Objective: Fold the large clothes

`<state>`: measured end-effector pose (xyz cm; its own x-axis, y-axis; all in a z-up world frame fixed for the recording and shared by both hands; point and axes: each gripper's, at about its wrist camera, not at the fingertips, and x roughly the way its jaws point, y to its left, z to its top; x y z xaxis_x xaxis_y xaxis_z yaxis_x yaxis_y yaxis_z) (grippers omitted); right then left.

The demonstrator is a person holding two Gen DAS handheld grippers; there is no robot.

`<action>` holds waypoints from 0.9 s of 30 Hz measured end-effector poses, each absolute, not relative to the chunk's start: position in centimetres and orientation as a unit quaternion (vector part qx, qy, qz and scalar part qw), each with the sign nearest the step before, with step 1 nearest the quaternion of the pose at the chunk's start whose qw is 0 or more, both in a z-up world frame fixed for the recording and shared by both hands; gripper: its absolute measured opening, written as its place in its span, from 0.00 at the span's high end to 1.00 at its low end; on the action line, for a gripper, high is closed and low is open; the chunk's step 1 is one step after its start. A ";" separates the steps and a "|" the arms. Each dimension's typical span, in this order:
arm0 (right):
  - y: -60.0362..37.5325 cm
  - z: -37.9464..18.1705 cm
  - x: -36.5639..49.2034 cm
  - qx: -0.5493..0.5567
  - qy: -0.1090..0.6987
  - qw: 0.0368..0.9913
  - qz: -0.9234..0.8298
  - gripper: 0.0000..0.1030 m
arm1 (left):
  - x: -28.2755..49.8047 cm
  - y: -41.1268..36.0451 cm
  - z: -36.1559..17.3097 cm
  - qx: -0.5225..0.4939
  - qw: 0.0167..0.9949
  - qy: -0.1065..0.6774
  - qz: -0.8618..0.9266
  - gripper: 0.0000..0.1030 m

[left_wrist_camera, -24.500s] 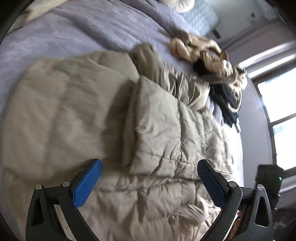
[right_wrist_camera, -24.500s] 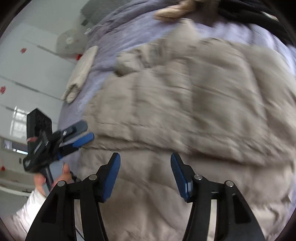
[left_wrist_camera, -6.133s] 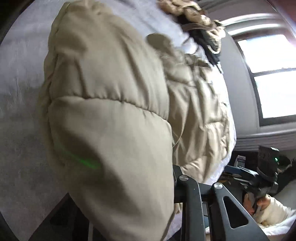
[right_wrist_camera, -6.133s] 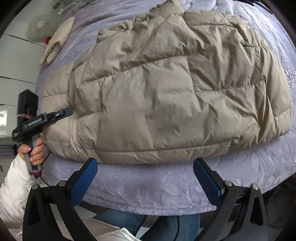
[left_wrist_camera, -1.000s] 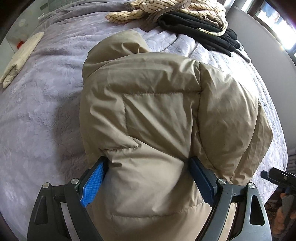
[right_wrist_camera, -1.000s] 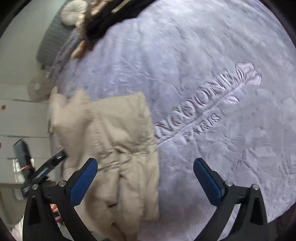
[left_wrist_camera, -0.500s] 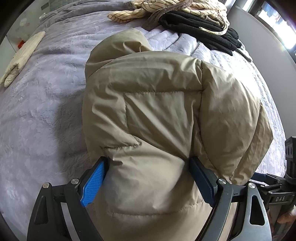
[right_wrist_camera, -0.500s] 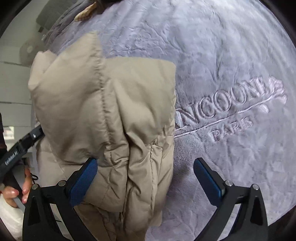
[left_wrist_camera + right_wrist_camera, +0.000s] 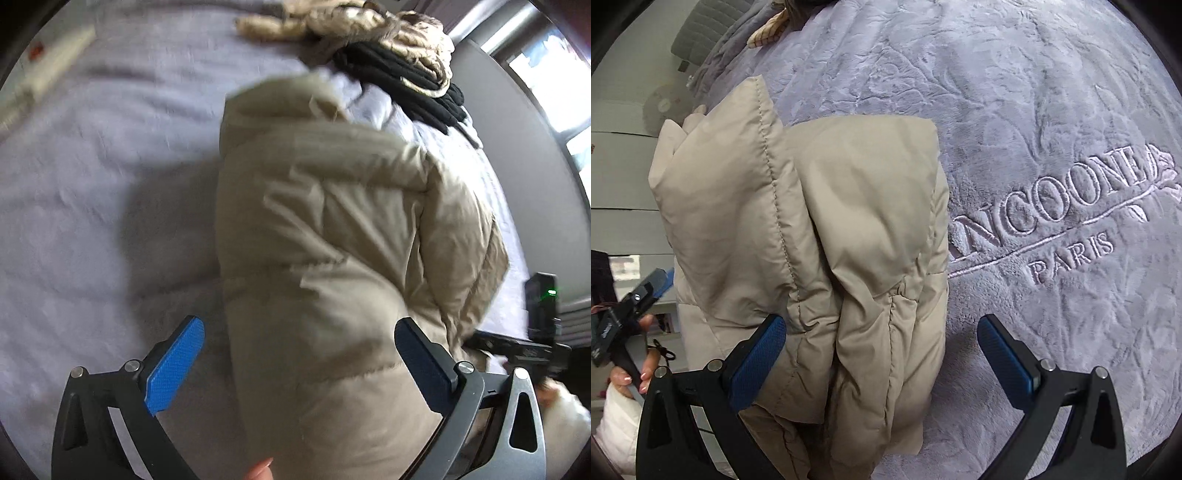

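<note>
1. Lilac bedspread (image 9: 1052,110) covers the bed; the folded beige jacket (image 9: 332,240) lies in a thick bundle near the near edge, while a pile of clothes (image 9: 399,48) sits at the far side.
2. Left gripper (image 9: 301,363) has its fingers wide, straddling the jacket's near end without pinching it.
3. Right gripper (image 9: 881,354) is also spread wide, with its left finger (image 9: 757,356) against the bundle's side.
4. Risk: the puffy layers look springy, so with nothing clamped the fold may creep open.
5. A finger dragged along the slick shell could pull the top layer askew or nudge the bundle off the edge.
</note>
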<state>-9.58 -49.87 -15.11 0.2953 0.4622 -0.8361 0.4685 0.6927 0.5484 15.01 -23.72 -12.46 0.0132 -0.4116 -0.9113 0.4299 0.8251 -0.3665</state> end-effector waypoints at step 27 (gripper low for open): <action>-51.9 -24.5 -2.4 0.502 0.556 0.646 0.146 0.00 | 18.3 -22.1 -25.1 -0.213 0.548 0.719 -0.371 0.00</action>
